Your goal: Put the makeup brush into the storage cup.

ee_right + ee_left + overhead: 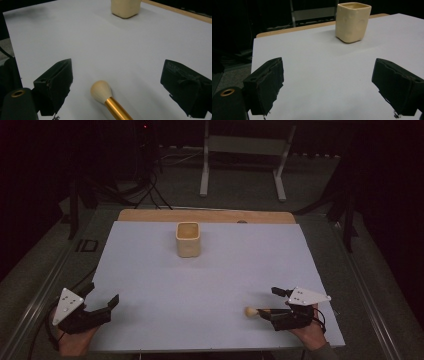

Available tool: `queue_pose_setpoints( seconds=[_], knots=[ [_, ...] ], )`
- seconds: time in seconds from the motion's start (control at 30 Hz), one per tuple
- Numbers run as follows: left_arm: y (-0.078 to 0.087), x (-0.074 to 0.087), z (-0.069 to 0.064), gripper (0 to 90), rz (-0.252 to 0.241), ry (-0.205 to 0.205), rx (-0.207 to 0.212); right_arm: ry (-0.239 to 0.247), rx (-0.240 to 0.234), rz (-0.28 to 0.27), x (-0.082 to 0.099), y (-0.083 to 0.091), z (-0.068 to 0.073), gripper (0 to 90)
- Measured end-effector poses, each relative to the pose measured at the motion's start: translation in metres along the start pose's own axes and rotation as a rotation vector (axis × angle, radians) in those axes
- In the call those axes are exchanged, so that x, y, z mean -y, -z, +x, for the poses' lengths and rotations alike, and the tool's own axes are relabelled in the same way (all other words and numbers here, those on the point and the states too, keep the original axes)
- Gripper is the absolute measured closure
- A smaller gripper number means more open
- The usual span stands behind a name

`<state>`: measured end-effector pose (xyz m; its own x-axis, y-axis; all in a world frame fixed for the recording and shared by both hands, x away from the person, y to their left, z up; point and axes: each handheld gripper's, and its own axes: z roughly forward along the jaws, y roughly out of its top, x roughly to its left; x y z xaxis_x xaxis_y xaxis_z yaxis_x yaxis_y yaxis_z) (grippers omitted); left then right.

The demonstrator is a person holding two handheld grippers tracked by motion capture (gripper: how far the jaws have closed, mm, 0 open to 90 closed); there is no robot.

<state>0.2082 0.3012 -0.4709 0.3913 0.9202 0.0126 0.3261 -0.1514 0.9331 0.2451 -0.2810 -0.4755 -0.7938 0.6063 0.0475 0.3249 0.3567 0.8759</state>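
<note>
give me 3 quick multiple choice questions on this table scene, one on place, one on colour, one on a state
1. Where does the cup stand?
A. far middle of the white sheet
B. beside the left tongs
C. on the floor

2. What colour is the brush handle?
A. gold
B. blue
C. black

3. How are the right tongs?
A. shut on the brush
B. open, brush lying between the jaws
C. shut on the cup

Key: 1 A, the high view shows the cup far from both hands. 2 A, the handle shines gold. 3 B, the jaws stand wide apart.

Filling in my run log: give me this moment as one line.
left tongs: open, idle | right tongs: open, straddling brush, not gripping | cup: upright, far centre of table
</note>
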Motion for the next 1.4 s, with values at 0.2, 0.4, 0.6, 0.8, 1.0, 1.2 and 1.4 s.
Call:
queue_pose_setpoints(
  seconds=[0.2, 0.4, 0.6, 0.8, 1.0, 1.2, 1.4],
  knots=[
    [0.0, 0.0, 0.0, 11.6, 0.002, 0.001, 0.0, -0.002, -0.002, 0.034, 0.0, -0.002, -0.003, 10.6],
    [0.0, 0.0, 0.0, 11.6, 0.002, 0.0, 0.0, 0.017, -0.016, 0.097, -0.003, -0.007, -0.005, 10.6],
    [-0.001, 0.0, 0.0, 11.9, 0.005, 0.0, 0.001, 0.044, -0.032, 0.158, -0.003, -0.014, -0.006, 10.6],
    [-0.001, 0.001, 0.0, 11.9, 0.006, 0.0, 0.002, 0.065, -0.047, 0.23, -0.003, -0.018, -0.007, 10.6],
    [-0.001, 0.001, 0.0, 12.1, 0.01, -0.002, 0.003, 0.092, -0.07, 0.294, -0.008, -0.02, -0.009, 10.6],
    [-0.001, 0.001, 0.0, 12.2, 0.009, -0.003, 0.002, 0.13, -0.1, 0.369, -0.012, -0.023, -0.009, 10.6],
    [-0.001, 0.001, 0.0, 12.3, 0.009, -0.002, 0.001, 0.165, -0.115, 0.422, -0.016, -0.026, -0.009, 10.7]
  ],
)
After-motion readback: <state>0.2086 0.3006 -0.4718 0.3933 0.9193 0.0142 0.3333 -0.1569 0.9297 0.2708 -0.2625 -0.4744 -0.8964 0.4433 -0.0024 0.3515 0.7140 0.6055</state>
